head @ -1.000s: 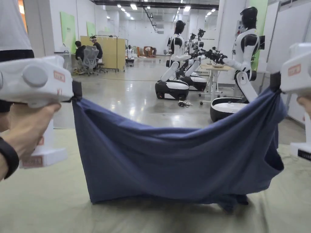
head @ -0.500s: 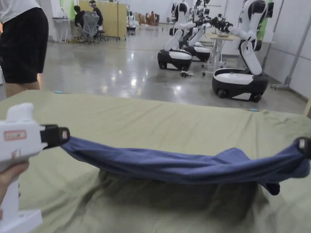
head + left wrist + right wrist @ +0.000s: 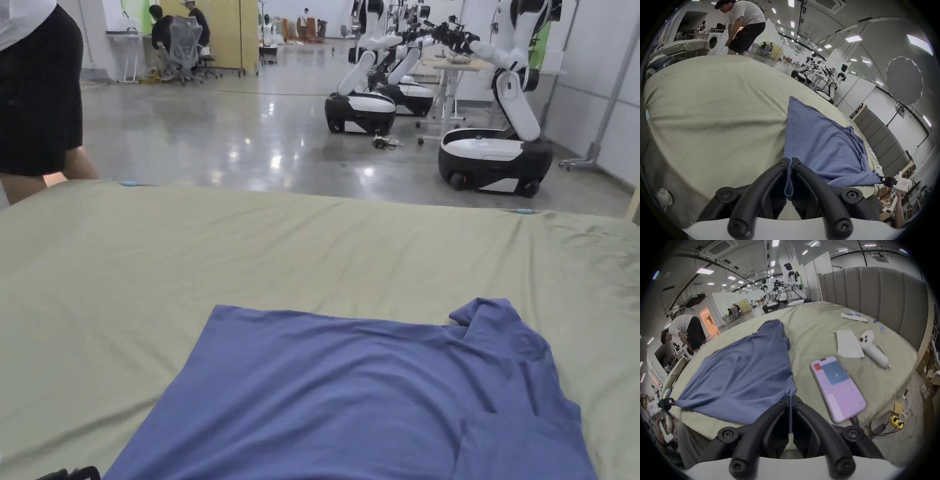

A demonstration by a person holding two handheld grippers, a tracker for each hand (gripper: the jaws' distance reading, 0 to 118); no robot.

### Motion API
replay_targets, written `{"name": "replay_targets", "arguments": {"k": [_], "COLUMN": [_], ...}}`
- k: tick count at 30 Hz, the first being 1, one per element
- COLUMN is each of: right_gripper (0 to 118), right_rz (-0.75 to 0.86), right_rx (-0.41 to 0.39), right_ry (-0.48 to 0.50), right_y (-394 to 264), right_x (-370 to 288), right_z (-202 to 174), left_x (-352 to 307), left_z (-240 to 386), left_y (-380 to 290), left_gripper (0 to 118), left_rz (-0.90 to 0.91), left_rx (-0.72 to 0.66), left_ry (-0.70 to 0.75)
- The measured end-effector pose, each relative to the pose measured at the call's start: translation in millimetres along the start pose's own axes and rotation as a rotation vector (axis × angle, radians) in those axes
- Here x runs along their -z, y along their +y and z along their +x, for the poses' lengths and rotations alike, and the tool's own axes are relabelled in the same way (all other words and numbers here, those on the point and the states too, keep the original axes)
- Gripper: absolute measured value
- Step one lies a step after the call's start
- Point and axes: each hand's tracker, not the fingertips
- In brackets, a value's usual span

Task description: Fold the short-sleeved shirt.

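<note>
A plain blue shirt (image 3: pixel 350 400) lies on a pale olive-green sheet (image 3: pixel 312 250), pinched by black claws (image 3: pixel 789 160).

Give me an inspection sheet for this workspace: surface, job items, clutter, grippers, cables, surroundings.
Surface: green sheet on a bed, lightly wrinkled.
Job's things: blue shirt spread flat, one sleeve bunched at the far right.
Clutter: phone, controller, paper beside the shirt; small items near the headboard.
Grippers: left gripper and right gripper each shut on a near corner of the shirt.
Cables: power strip and cords on the floor.
Surroundings: robots, a bystander, seated people.
</note>
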Motion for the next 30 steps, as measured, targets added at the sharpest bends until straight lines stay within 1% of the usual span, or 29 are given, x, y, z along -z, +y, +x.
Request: {"name": "replay_targets", "arguments": {"k": [2,3,4,5,6,7,8,9,10,12,14,15,17,18,19,21,22,23,24,25,26,27,28,30], "right_gripper": [4,11,35,57,75,78,78,80,82,82,82,82,82,82,82,81,74,64,52,34,21,6,0,0], "right_rz": [-0.026,-0.037,-0.043,-0.048,-0.038,-0.026,0.007,0.042,0.078,0.155,0.231,0.269,0.333,0.355,0.360,0.370,0.380,0.387,0.395,0.402,0.406,0.408,0.412,0.414], "right_rx": [-0.026,-0.041,-0.053,-0.056,-0.055,-0.048,-0.039,-0.046,-0.066,-0.103,-0.151,-0.172,-0.197,-0.204,-0.192,-0.196,-0.205,-0.210,-0.218,-0.228,-0.235,-0.244,-0.251,-0.273], "right_ry": [0.003,-0.005,-0.014,-0.022,-0.013,0.009,0.004,0.001,0.016,0.029,0.061,0.060,0.084,0.097,0.084,0.089,0.104,0.110,0.118,0.123,0.123,0.124,0.124,0.119], "right_y": [-5.9,-9.5,-11.0,-11.2,-10.8,-11.6,-9.2,-6.4,-3.0,2.3,9.3,11.9,15.4,17.1,17.9,20.8,21.5,21.6,21.3,20.6,19.9,19.7,19.0,19.9], "right_x": [4.5,5.4,8.0,9.1,7.3,1.7,-4.5,-10.5,-17.8,-34.6,-48.7,-62.6,-74.1,-78.7,-83.8,-88.3,-90.5,-93.1,-95.2,-96.7,-97.9,-99.4,-100.4,-102.4], "right_z": [-0.5,0.6,0.8,1.0,3.4,8.1,7.8,7.2,5.5,3.9,-5.2,-22.9,-36.8,-43.7,-52.8,-62.9,-67.1,-70.6,-74.0,-77.5,-80.4,-82.8,-85.4,-90.3], "left_x": [0.8,2.0,-0.7,-2.1,-2.5,-4.0,-9.0,-14.8,-21.5,-34.3,-46.3,-51.8,-59.8,-63.9,-69.0,-82.0,-85.8,-88.6,-91.4,-94.6,-96.8,-99.9,-104.1,-110.6], "left_z": [1.0,2.4,7.3,8.7,12.5,18.2,15.9,22.6,31.8,42.9,65.8,79.2,99.0,109.6,118.5,154.2,161.9,168.5,169.4,173.0,176.6,180.4,180.0,182.3], "left_y": [-2.9,-4.1,-6.3,-7.8,-7.7,-7.2,-4.2,-3.6,-1.3,2.1,6.2,7.3,1.8,0.4,-2.4,-7.7,-9.8,-12.2,-17.8,-21.2,-23.8,-27.9,-32.6,-34.6], "left_gripper": [4,8,22,43,69,93,97,97,97,97,97,97,97,96,95,95,93,85,69,37,17,7,1,0], "left_rz": [-0.010,-0.014,-0.007,0.006,0.004,0.008,0.028,0.064,0.105,0.161,0.220,0.243,0.290,0.307,0.340,0.393,0.400,0.412,0.435,0.448,0.465,0.501,0.536,0.550], "left_rx": [0.011,0.009,0.007,0.012,0.018,0.037,0.072,0.106,0.137,0.195,0.254,0.281,0.325,0.342,0.354,0.374,0.408,0.439,0.464,0.500,0.520,0.537,0.548,0.549], "left_ry": [-0.005,-0.006,-0.011,-0.005,-0.007,0.009,0.050,0.052,0.048,0.054,0.048,0.053,0.056,0.049,0.031,0.001,-0.008,0.002,0.028,0.027,0.034,0.051,0.050,0.059]}}
